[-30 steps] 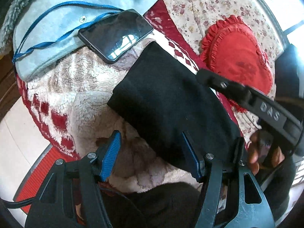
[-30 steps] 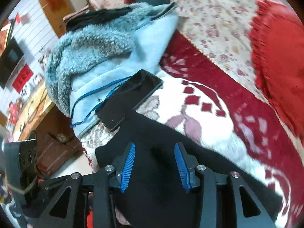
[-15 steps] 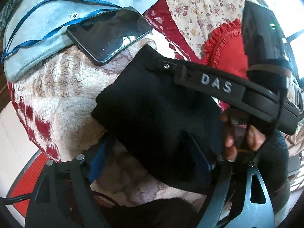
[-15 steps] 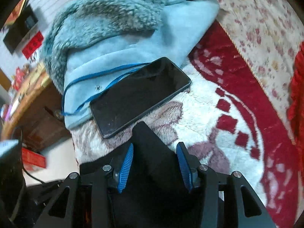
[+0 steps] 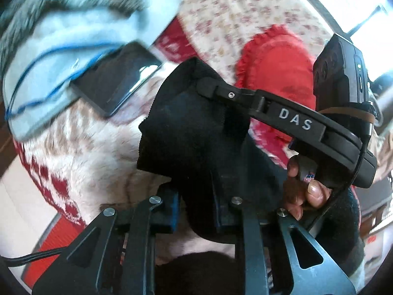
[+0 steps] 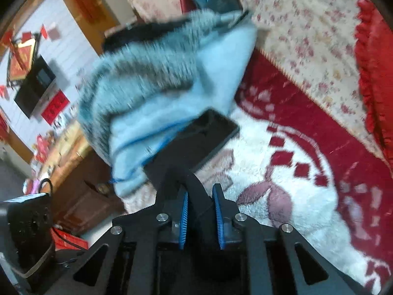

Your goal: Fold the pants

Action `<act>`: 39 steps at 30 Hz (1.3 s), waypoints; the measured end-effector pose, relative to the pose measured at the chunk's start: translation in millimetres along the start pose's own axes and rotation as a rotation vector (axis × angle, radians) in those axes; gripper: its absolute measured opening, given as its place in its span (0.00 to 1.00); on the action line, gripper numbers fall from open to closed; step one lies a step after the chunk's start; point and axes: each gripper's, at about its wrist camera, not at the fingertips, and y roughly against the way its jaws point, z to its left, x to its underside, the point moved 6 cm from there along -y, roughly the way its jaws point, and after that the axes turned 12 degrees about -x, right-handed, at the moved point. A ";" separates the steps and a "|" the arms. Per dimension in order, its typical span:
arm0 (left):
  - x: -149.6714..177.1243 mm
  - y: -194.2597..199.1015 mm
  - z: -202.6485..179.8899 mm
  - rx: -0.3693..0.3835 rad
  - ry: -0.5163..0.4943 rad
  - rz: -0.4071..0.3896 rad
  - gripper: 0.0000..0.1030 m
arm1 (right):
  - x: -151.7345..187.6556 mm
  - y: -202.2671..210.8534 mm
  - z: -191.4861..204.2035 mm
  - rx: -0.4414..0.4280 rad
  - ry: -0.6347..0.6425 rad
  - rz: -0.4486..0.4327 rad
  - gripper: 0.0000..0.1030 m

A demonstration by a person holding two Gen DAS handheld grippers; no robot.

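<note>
The black pants (image 5: 191,135) stand bunched and lifted off the fluffy white-and-red blanket (image 5: 86,147). My left gripper (image 5: 195,209) is shut on their lower fold, with cloth pinched between the blue pads. My right gripper (image 5: 203,88) reaches in from the right and holds the upper corner, with a person's hand (image 5: 302,191) on its handle. In the right wrist view the right gripper (image 6: 200,218) has jaws closing on a ridge of the black pants (image 6: 172,169), which the blue pads press. The view is blurred by motion.
A black phone (image 5: 118,78) lies just beyond the pants, partly on a light-blue fleece jacket (image 5: 49,49) with a blue cord. A red heart-shaped cushion (image 5: 275,68) sits on the floral sheet (image 6: 307,24) to the right. The blanket's edge and floor are at left.
Both grippers went from open around the pants to closed on them. The pants' edge rose off the blanket and bunched up. The right gripper moved in over the cloth.
</note>
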 end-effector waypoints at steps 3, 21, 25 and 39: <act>0.8 22.2 -24.2 0.041 -0.064 -0.039 0.19 | -6.7 37.4 11.9 -0.013 0.004 -0.079 0.16; 76.3 47.4 -190.8 0.183 -0.460 -0.015 0.19 | 80.1 263.6 -15.4 0.096 -0.154 -0.443 0.10; 99.8 26.5 -224.7 0.188 -0.545 0.035 0.19 | 119.9 294.3 -43.4 0.156 -0.245 -0.472 0.09; 152.7 -12.5 -255.4 0.147 -0.678 0.172 0.19 | 215.5 317.3 -121.6 0.245 -0.593 -0.520 0.08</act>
